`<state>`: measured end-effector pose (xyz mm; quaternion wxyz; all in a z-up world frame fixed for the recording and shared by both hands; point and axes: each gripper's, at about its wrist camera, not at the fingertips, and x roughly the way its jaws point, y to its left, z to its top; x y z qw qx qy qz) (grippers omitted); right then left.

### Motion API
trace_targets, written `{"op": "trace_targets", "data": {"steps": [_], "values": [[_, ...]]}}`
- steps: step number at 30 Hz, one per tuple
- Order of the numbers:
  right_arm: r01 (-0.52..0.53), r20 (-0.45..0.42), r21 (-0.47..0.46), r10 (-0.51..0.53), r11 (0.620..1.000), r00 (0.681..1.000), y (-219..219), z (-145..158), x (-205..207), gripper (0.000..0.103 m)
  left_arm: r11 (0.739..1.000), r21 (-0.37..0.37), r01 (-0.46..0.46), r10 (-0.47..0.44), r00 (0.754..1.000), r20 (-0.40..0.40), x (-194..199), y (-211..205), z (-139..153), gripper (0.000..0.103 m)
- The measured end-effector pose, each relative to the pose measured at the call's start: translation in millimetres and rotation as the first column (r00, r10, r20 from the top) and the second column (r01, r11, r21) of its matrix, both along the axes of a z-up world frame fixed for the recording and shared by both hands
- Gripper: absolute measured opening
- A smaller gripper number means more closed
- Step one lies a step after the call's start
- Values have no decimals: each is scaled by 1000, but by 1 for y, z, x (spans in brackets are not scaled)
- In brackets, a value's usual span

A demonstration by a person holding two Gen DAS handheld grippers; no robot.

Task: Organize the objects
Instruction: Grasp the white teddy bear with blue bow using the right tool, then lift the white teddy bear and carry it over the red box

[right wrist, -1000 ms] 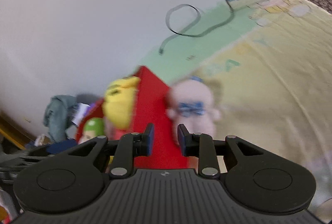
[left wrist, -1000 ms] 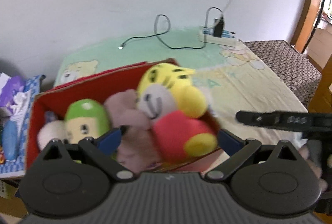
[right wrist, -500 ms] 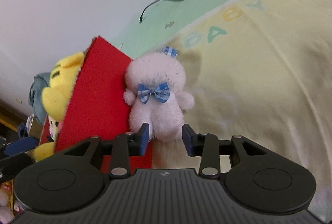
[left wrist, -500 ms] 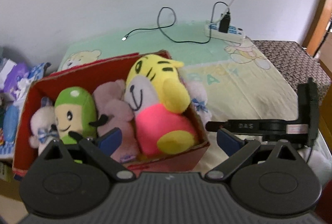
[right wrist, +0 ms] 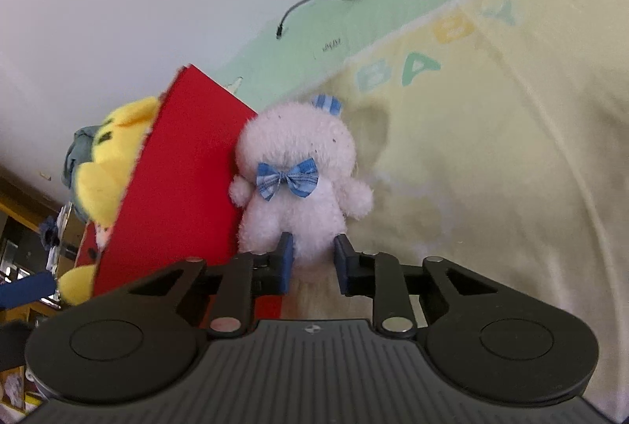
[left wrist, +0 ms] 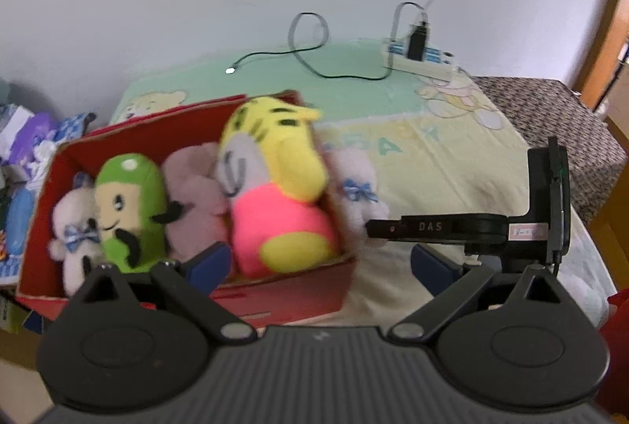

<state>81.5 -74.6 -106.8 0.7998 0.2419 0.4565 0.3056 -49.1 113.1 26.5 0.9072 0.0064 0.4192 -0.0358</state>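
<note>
The right tool has just been closing its jaws, and now its two blue pads press on the lower body of the white plush bear, one on each side. The bear wears a blue bow on its neck and a small striped blue piece on its head. It lies on the yellow and green baby blanket, directly ahead of this tool, and its one side touches the outer wall of the red cardboard box, which is to the left of the tool.

The left tool is released: its jaws stand wide apart and nothing is between them. Its left pad is in front of the near wall of the box; its right pad is over the blanket. Ahead of it, inside the box, four plush toys stand close together: a yellow tiger plush with a pink belly, a pale pink plush, a green plush with a moustache, and a small white bear with a blue bow at the far left end. From this view the right tool comes in from the right side and its tip reaches the bear beside the box.

Far ahead of both tools, a black cable and a white power strip lie on the blanket near the wall.
</note>
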Motion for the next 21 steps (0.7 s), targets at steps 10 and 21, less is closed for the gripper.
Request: {"op": "trace_targets", "data": {"steps": [10, 21], "values": [[-17, -19, -59, 16, 998, 1000, -66, 7, -47, 24, 973, -63, 223, -224, 974, -15, -4, -54, -12, 98], [7, -60, -18, -8, 1000, 998, -120, 11, -74, 30, 952, -112, 286, -299, 947, -120, 8, -88, -50, 98]]}}
